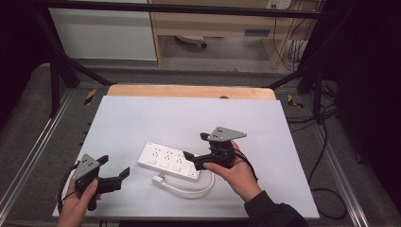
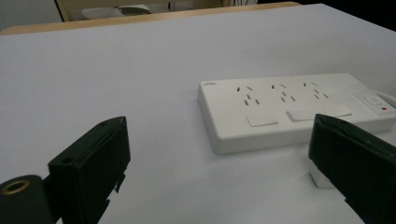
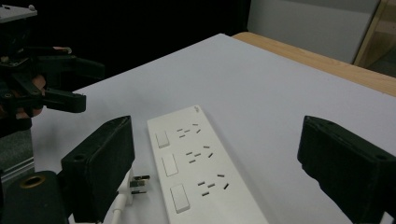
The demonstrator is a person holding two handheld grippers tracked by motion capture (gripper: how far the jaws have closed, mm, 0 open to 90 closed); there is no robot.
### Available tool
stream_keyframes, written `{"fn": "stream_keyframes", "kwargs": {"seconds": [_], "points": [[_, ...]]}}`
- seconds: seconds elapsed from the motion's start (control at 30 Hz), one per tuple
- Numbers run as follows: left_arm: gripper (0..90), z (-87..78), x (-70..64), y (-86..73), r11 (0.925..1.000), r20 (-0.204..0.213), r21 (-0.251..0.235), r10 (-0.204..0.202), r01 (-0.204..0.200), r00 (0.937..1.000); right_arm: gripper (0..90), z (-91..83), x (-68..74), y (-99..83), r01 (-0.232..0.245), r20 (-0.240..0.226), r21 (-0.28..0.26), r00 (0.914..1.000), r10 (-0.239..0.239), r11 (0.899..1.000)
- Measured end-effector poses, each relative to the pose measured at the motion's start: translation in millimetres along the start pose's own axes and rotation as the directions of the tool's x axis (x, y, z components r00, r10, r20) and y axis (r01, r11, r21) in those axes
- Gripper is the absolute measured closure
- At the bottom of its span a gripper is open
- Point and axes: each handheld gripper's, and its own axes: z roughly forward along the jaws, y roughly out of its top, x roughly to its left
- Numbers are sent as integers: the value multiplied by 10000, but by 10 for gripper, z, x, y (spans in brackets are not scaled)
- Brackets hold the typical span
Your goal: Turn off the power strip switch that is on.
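White power strip [image 1: 169,162] flat on the white table [image 1: 142,118], just ahead of centre near the front edge; long axis running from rear-left to front-right, switch end and cord toward the right. Plug [image 1: 159,180] lying just in front, prongs pointing left. Right gripper [image 1: 196,150] over the strip's right end, jaws spread wide, empty. Left gripper [image 1: 113,166] off to the left, spread wide, holding nothing.
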Motion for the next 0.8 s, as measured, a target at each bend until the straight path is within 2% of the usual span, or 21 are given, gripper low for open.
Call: {"fn": "stream_keyframes", "kwargs": {"seconds": [0.1,0.57,0.7,0.73,0.8], "points": [[53,-1,0,0,10000,-1,-3,0,0,10000,142,38,33,20,87,-39,25,10000,-87,10000],[53,-5,3,2,10000,-7,-15,34,-34,10000,540,176,170,69,828,-83,-34,9965,-828,9966],[53,-7,7,3,10000,-6,-21,32,-32,10000,631,213,200,71,963,-147,-131,9952,-965,9953],[53,-7,7,3,10000,-6,-21,32,-32,10000,631,213,200,71,963,-147,-131,9952,-965,9953],[53,-5,6,3,10000,-7,-24,39,-39,10000,711,233,220,79,1032,-234,-222,9943,-1037,9944]]}}
